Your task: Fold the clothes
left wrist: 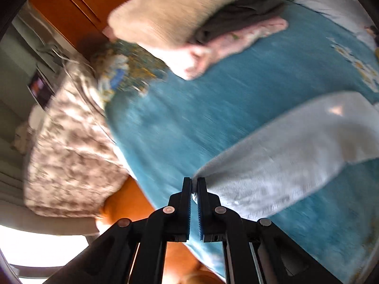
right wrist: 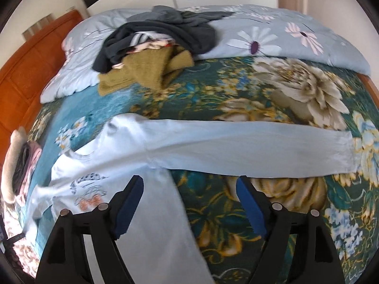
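A pale blue long-sleeved shirt (right wrist: pixel 132 156) lies spread on the teal flowered blanket (right wrist: pixel 236 87), print side up, one sleeve (right wrist: pixel 260 149) stretched out to the right. My left gripper (left wrist: pixel 194 184) is shut on the tip of the other sleeve (left wrist: pixel 284 151), holding it off the blanket (left wrist: pixel 189 118). My right gripper (right wrist: pixel 189 189) hangs open above the shirt's side edge below the armpit, nothing between its blue pads. A heap of unfolded clothes (right wrist: pixel 156 47), dark grey, striped and olive, sits on the pillow end.
A stack of folded clothes (left wrist: pixel 203 23) in beige, grey and pink rests on the blanket's far side, also the folded stack (right wrist: pixel 16 163) at the left edge. A pale flowered duvet (right wrist: pixel 272 30) lies across the back. An orange wooden headboard (right wrist: pixel 26 71) stands left.
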Tool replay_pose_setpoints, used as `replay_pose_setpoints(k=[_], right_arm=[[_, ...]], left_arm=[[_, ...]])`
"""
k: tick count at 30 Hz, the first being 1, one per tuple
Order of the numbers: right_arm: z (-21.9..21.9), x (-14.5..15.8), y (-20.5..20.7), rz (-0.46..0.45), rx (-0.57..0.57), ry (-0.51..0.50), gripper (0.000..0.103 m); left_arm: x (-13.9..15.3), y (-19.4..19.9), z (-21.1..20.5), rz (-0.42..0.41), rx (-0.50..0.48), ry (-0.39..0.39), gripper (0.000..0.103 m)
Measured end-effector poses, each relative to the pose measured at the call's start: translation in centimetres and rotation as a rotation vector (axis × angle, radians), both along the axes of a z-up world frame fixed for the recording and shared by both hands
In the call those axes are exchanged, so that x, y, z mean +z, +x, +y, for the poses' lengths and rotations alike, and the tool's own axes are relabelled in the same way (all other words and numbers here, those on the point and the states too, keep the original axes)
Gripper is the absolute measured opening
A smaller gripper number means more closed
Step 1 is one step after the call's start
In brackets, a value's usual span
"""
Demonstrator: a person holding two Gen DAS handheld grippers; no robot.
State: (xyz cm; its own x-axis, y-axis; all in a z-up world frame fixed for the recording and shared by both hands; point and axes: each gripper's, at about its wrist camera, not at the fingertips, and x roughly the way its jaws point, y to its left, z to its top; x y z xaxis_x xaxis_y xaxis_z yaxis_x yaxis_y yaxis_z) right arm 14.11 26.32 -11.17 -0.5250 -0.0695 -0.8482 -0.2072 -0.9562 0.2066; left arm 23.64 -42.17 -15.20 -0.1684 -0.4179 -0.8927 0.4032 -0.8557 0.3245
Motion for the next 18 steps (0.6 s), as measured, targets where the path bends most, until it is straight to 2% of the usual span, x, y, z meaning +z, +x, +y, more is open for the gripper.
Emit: replay_pose_setpoints(k=[1,3,9,10,11,14,15,16,18], right_arm=[[0.7,-0.2,0.1,-0.005,-0.022,-0.008,0.084],[2.1,-0.6,0.3,-0.011,-0.064,-0.024,0.102],[8.4,-1.3,1.2,-0.025,-0.247,-0.057,0.103],[8.9,-1.2,1.0,-0.025,-0.241,-0.049,0.103],[9.2,-1.0,0.7,-0.025,-0.23,-0.04,0.103],[6.3,-0.6,-1.8,-0.016,-0.077,-0.019,0.103],[5.2,-0.4,-2.7,-0.013,-0.024,-0.012,0.103],[4.2,-0.3,-3.6,-0.009,0.028,-0.005,0.103],[0.3,-0.3,-6.1,-0.009,0.158,0.004,0.103]], left_arm=[[0.2,-0.4,-0.7,-0.012,0.0,-0.022,0.005],[0.4,-1.3,-2.1,-0.036,-0.001,-0.058,0.005],[-1.9,-3.1,-3.5,-0.101,0.021,-0.049,0.007],[-2.3,-3.1,-3.5,-0.107,0.029,-0.039,0.009],[-2.4,-3.0,-3.4,-0.102,0.034,-0.018,0.009],[-1.9,-2.3,-2.8,-0.054,0.037,0.074,0.011],[-1.8,-2.0,-2.6,-0.038,0.039,0.104,0.019],[-1.6,-1.8,-2.4,-0.025,0.035,0.127,0.035],[-0.8,-1.5,-1.8,0.001,0.015,0.154,0.049]])
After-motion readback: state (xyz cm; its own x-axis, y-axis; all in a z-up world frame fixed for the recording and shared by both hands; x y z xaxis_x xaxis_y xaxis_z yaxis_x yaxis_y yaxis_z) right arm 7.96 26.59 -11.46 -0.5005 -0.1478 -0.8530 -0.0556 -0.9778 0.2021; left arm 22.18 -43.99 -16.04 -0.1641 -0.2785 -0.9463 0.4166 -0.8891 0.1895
